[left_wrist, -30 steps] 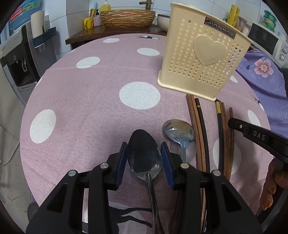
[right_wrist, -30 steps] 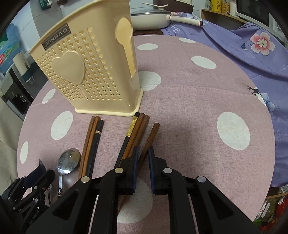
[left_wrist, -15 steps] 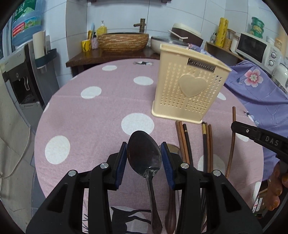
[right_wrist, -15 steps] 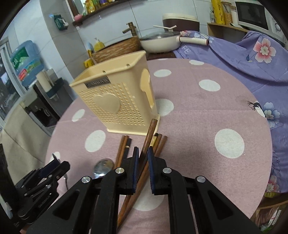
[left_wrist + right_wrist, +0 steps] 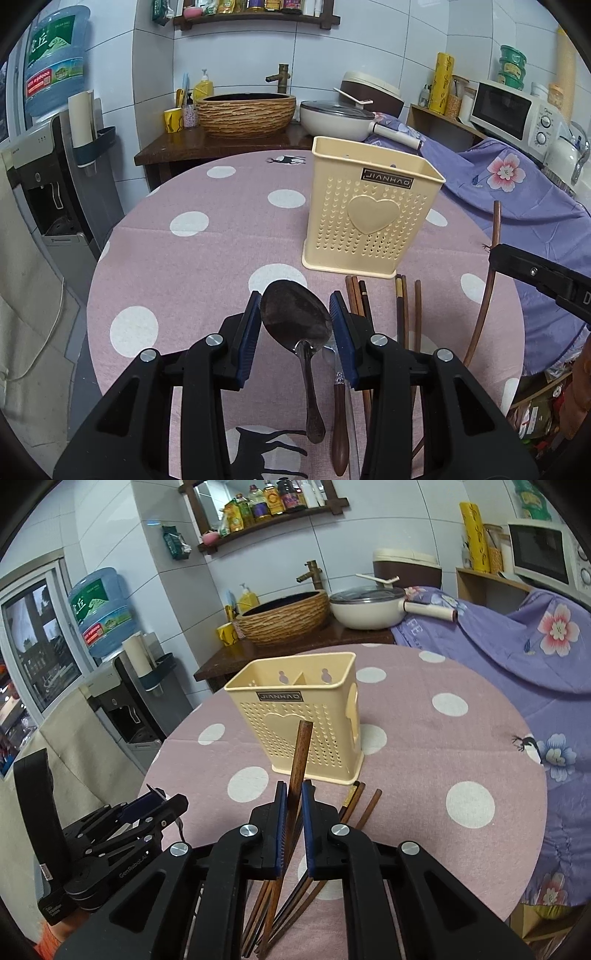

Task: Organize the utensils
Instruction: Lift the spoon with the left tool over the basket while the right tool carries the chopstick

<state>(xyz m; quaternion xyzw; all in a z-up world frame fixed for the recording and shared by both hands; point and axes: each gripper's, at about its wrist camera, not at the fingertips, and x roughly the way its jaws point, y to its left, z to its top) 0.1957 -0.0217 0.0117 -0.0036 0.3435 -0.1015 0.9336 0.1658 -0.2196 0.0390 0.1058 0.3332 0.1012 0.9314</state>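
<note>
Utensils mid-transfer: left gripper (image 5: 295, 314) clamps spoon (image 5: 295, 314) by its bowl, right gripper (image 5: 293, 808) pinches one chopstick (image 5: 300, 753). Holder (image 5: 373, 206) at frame centre, empty; next, tip each into a compartment.

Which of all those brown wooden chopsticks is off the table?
The single brown wooden chopstick pinched in the right gripper, pointing up in front of the cream plastic utensil holder. The other wooden chopsticks lie flat on the pink polka-dot tablecloth.
</note>
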